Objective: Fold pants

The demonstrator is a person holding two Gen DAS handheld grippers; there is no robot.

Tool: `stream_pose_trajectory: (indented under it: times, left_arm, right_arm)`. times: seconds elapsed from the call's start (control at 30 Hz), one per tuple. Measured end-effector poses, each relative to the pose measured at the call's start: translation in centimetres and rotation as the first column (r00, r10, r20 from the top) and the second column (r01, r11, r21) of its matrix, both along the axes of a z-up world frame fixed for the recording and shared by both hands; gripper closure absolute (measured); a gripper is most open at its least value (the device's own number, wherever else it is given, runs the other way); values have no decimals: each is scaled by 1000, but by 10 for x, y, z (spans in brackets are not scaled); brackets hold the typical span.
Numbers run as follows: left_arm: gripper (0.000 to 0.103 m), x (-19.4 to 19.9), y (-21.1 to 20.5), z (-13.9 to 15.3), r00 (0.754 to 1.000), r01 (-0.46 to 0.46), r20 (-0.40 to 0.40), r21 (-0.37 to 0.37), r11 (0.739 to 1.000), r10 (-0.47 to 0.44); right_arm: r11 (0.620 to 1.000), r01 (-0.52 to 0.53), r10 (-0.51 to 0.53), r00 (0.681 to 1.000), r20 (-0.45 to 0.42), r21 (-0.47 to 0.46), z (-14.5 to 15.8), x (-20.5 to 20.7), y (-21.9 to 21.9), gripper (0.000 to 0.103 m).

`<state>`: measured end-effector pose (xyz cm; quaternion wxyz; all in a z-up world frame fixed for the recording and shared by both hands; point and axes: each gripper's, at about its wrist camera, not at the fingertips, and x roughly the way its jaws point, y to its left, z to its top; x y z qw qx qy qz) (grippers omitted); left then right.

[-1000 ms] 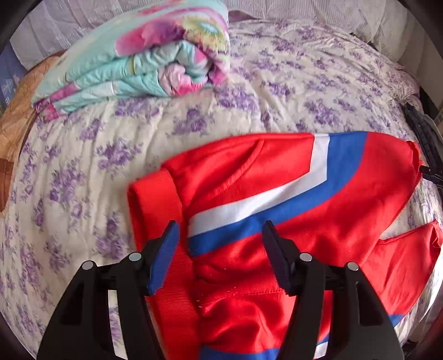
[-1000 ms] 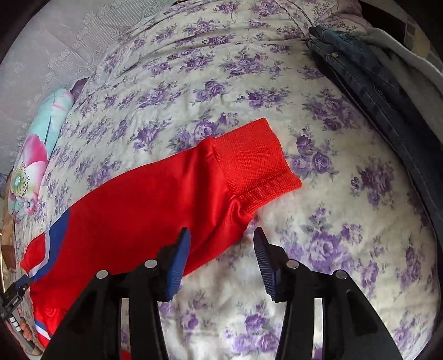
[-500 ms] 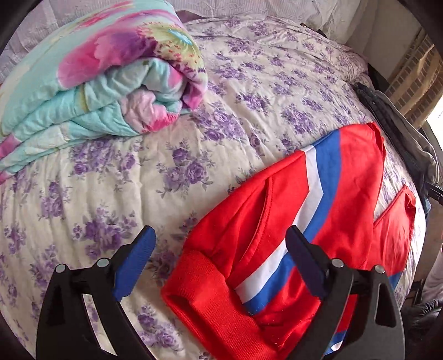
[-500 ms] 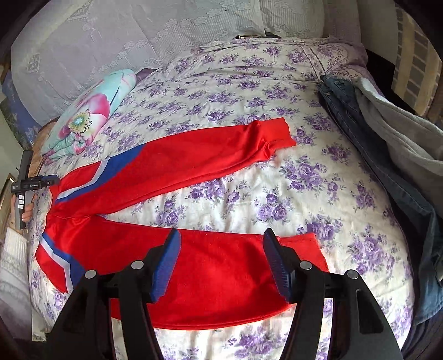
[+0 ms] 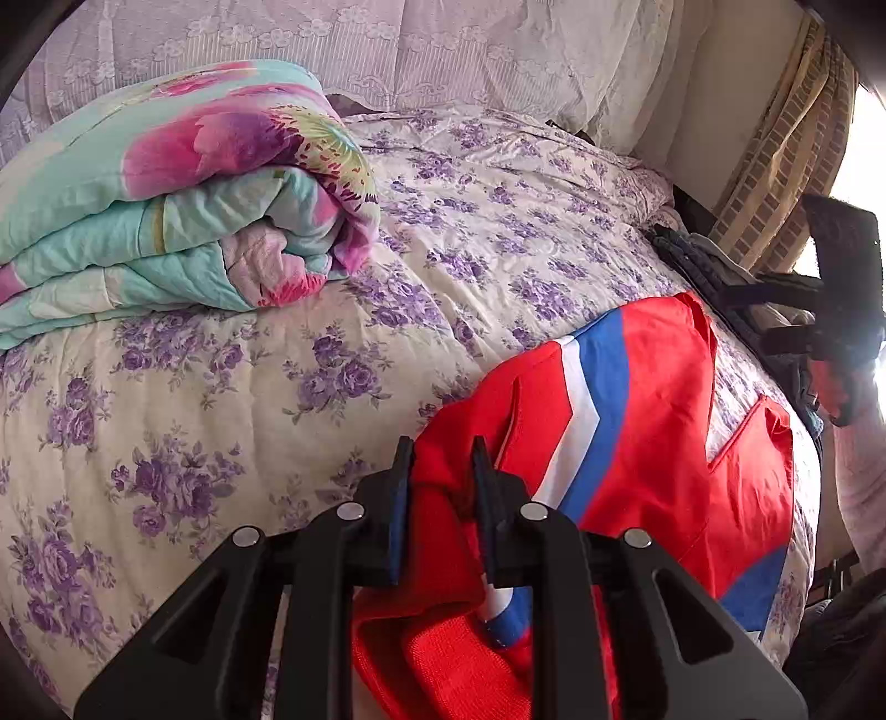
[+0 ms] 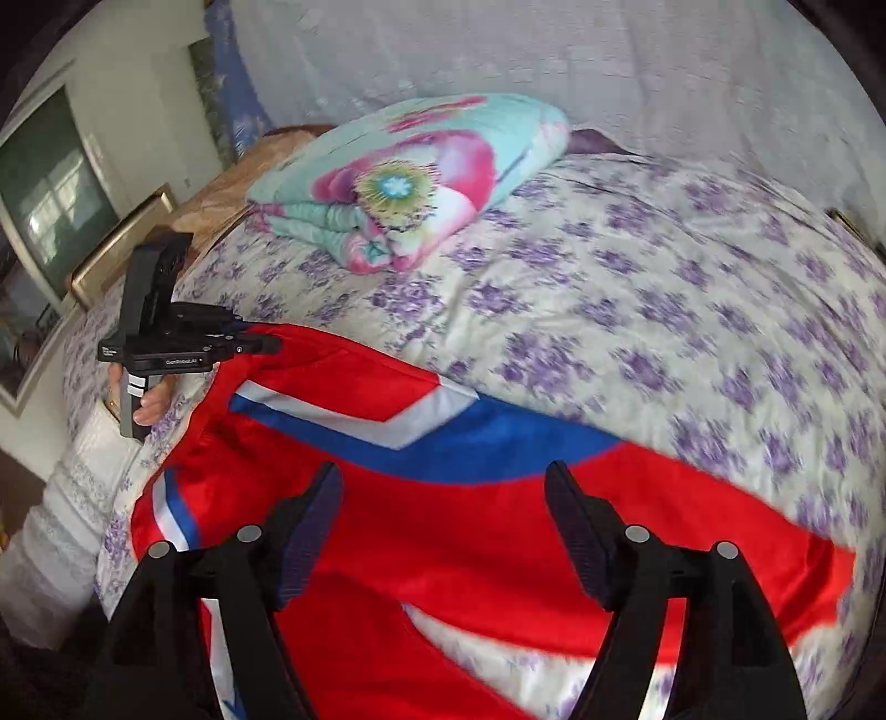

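Red pants (image 5: 653,443) with a blue and white chevron stripe lie spread on the flowered bed. My left gripper (image 5: 440,476) is shut on the pants' red waistband corner at the near left. In the right wrist view the pants (image 6: 470,531) lie below my right gripper (image 6: 443,515), which is open and empty above the upper leg. The left gripper (image 6: 266,344) shows there too, pinching the waistband at the left edge. The right gripper's body (image 5: 830,310) shows at the far right of the left wrist view.
A folded teal and pink floral quilt (image 5: 166,210) lies at the head of the bed, also in the right wrist view (image 6: 410,177). Dark jeans and grey clothes (image 5: 709,271) lie along the bed's far right edge. Lace pillows (image 5: 387,50) line the back.
My left gripper went from wide open to shut on the waistband corner. My right gripper swung from the leg cuffs toward the waist end and stays open.
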<state>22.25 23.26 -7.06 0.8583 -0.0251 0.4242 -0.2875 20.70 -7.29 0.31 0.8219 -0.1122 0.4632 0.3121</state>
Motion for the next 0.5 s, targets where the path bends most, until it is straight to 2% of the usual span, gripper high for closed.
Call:
stream_pose_trajectory:
  times: [0.1, 0.2, 0.4, 0.5]
  left_arm:
    - [84, 0, 1, -3, 1000, 2, -4, 0, 1000, -2]
    - [84, -1, 4, -4, 1000, 6, -6, -15, 1000, -6]
    - [84, -2, 8, -5, 1000, 14, -15, -47, 999, -14]
    - [84, -1, 8, -5, 1000, 15, -11, -49, 999, -16]
  right_arm:
    - [978, -190, 186, 981, -48, -89, -27, 42, 63, 27]
    - [941, -291, 270, 953, -135, -174, -52, 77, 96, 27]
    - [887, -435, 370, 869, -328, -152, -83, 103, 116, 27]
    - [883, -445, 365, 851, -378, -148, -105, 102, 113, 44]
